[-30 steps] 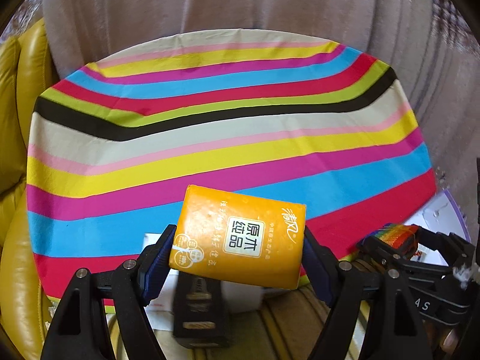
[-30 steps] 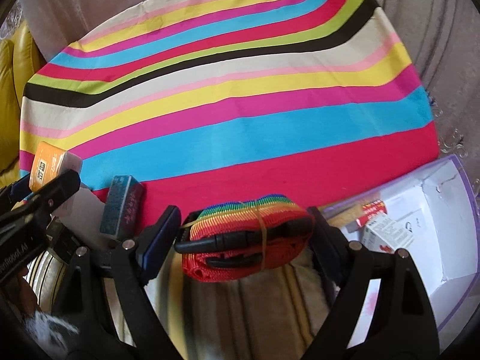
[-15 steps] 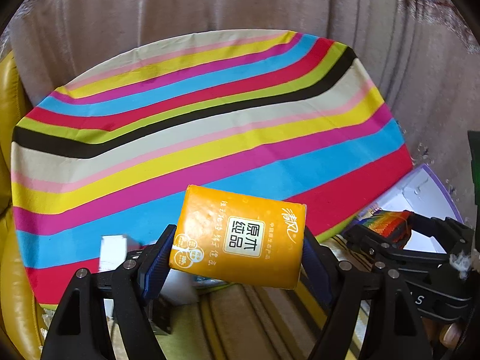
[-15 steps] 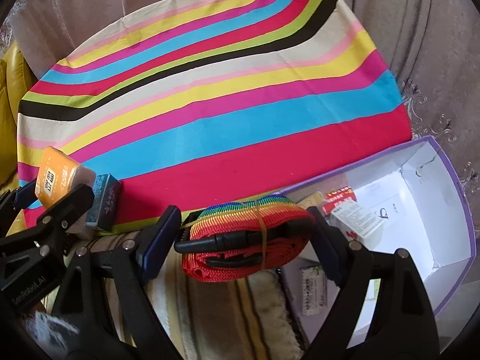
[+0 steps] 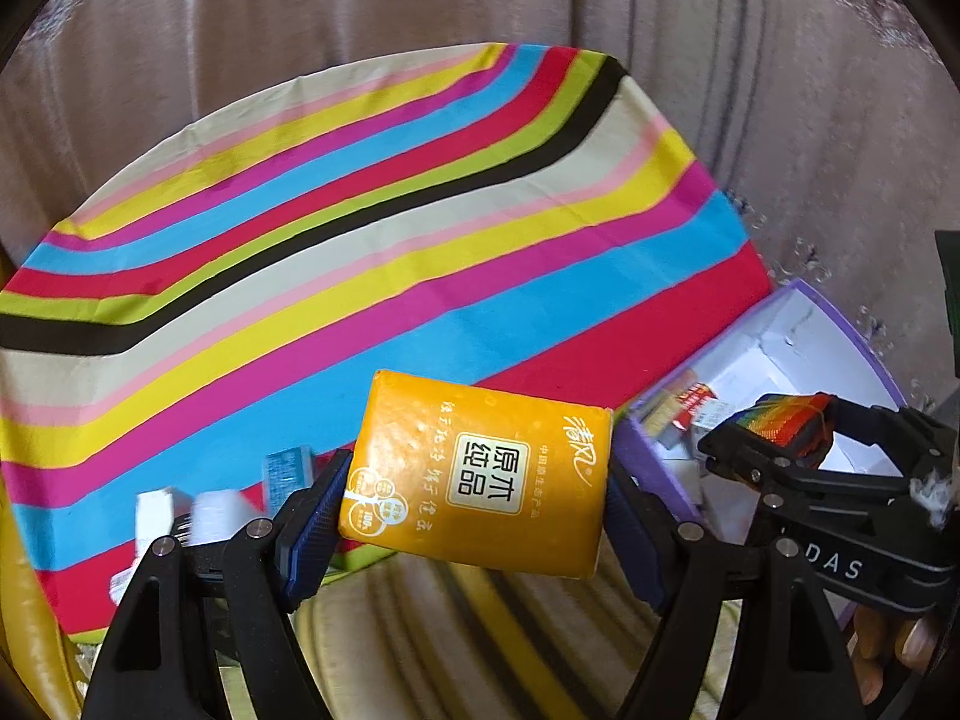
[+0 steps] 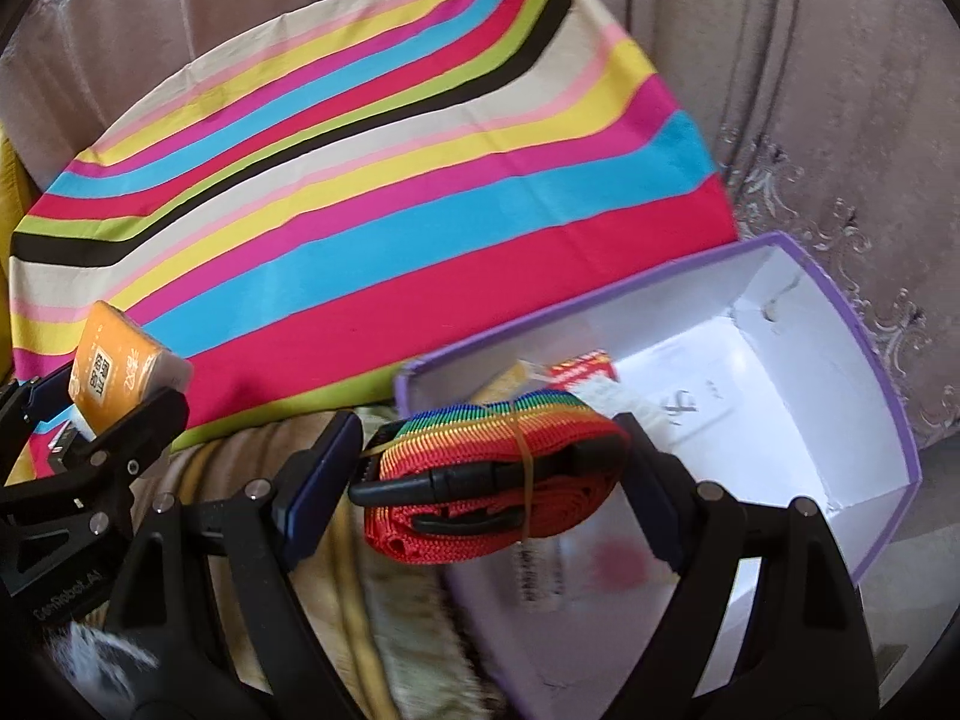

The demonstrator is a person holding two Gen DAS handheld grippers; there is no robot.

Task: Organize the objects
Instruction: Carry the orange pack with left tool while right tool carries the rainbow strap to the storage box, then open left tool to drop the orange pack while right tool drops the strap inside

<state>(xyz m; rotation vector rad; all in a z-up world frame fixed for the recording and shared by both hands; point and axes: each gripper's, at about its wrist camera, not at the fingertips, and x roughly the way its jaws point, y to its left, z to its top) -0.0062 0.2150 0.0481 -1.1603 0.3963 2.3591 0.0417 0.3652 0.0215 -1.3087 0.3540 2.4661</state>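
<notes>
Left gripper (image 5: pixel 474 516) clamps soft, light tissue pack (image 5: pixel 480 480) sidewise; right gripper (image 6: pixel 489 474) pinches floppy strap (image 6: pixel 498 480); box (image 6: pixel 864 324) at two o'clock.

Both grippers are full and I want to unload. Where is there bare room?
The purple box has bare white floor at its far right end; its left end is crowded with small cartons. The striped cloth is bare except small boxes at its near-left edge.

The orange tissue pack (image 5: pixel 477 474) reads 原木纯品 — the right gripper (image 5: pixel 774 438) body "DAS", the left gripper (image 6: pixel 90 396) body "GenRobot.AI".
</notes>
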